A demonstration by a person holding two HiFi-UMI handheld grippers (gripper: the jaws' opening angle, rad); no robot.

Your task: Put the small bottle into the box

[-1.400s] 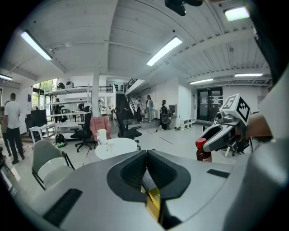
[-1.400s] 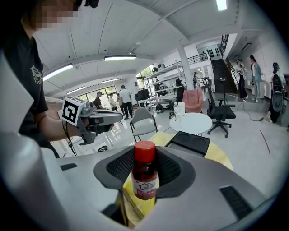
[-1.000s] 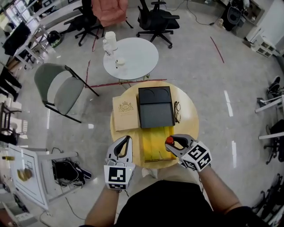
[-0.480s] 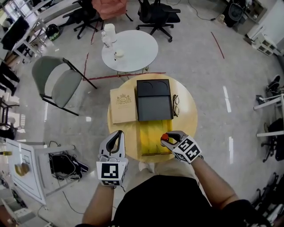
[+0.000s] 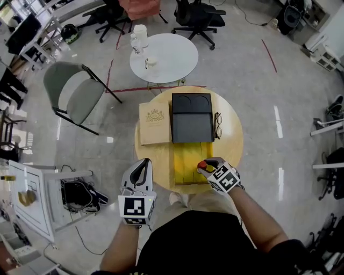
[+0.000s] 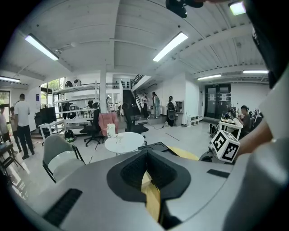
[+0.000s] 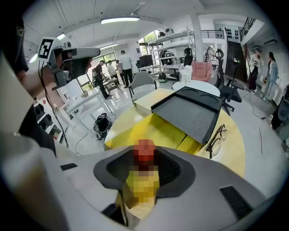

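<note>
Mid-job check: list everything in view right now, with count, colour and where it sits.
wooden round table: 1, light wood, in front of the person
box: 1, yellow inside, open, at the table's near edge
tray: 1, black, just beyond the box
flat case: 1, tan with a crest, left of the tray
eyeglasses: 1 pair, dark frame, right of the tray
small bottle: 1, yellow with a red cap, over the box
white round table: 1, farther off
container: 1, white, on the white table
folding chair: 1, grey, left of both tables
office chairs: at least 2, black, far side
left gripper: fingers together, empty, beside the table
right gripper: fingers shut on the small bottle
</note>
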